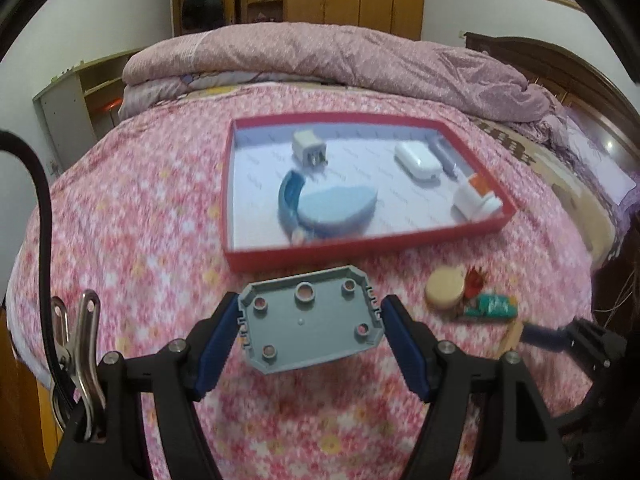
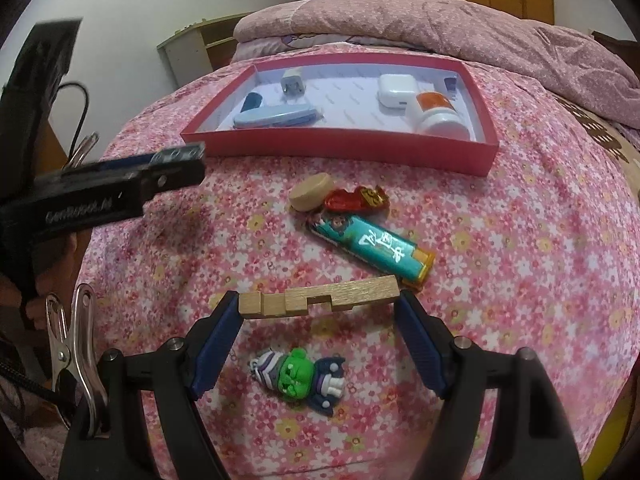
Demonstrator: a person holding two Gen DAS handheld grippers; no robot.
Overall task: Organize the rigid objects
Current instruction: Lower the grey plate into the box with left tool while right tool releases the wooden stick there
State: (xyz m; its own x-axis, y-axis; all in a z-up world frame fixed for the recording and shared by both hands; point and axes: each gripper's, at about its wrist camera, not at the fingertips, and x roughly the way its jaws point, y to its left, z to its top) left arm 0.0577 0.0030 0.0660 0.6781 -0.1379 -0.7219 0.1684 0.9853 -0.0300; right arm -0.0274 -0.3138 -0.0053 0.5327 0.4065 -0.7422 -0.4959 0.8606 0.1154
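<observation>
1. The left gripper (image 1: 310,322) is clamping a flat grey plastic plate with round holes (image 1: 310,326) between its blue pads, holding it above the pink floral bedspread (image 1: 140,220), just in front of the shallow red cardboard tray (image 1: 280,256).
2. The right gripper (image 2: 320,304) is squeezing a notched pale wooden block (image 2: 320,300) end to end.
3. A green-faced toy figure (image 2: 300,378) is lying on the bedspread under that block, with a teal lighter (image 2: 376,250) and a round beige disc (image 2: 311,197) sitting farther on, near the tray.
</observation>
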